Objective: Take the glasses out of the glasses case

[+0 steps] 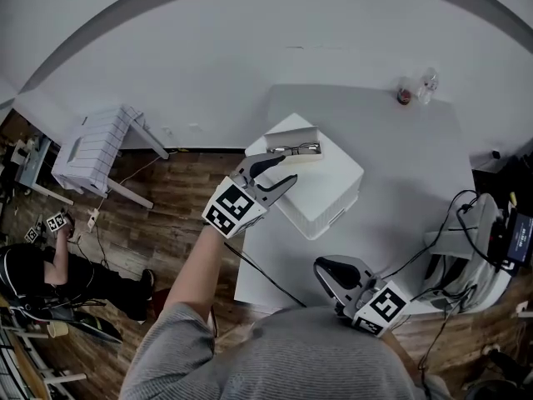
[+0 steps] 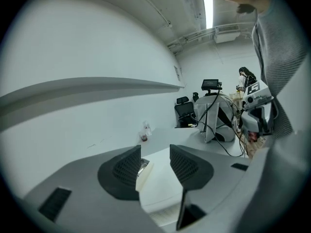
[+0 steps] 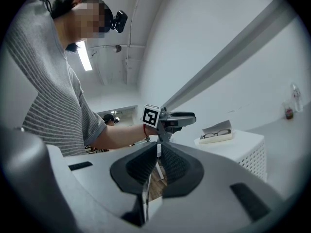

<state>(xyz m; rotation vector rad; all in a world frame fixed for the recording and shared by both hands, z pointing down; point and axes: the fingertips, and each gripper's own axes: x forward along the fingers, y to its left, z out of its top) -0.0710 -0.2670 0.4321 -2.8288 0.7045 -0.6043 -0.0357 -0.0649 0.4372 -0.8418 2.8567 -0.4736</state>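
Observation:
An open glasses case (image 1: 297, 147) lies on top of a white box (image 1: 321, 190), with the dark-rimmed glasses (image 1: 298, 149) inside it. My left gripper (image 1: 287, 169) hangs just in front of the case, open, with nothing between its fingers. In the left gripper view the case (image 2: 145, 173) shows low between the wide jaws of that gripper (image 2: 154, 152). My right gripper (image 1: 323, 267) rests near the table's front edge, shut and empty. The right gripper view looks past that gripper (image 3: 159, 147) to the left gripper (image 3: 187, 118) and the case with the glasses (image 3: 217, 133).
The box stands on a white table (image 1: 400, 165). A small bottle (image 1: 404, 95) and a clear one (image 1: 428, 82) stand at its far edge. Cables and grey equipment (image 1: 470, 240) crowd the right side. A white crate (image 1: 92, 148) and a seated person (image 1: 37, 269) are on the floor at left.

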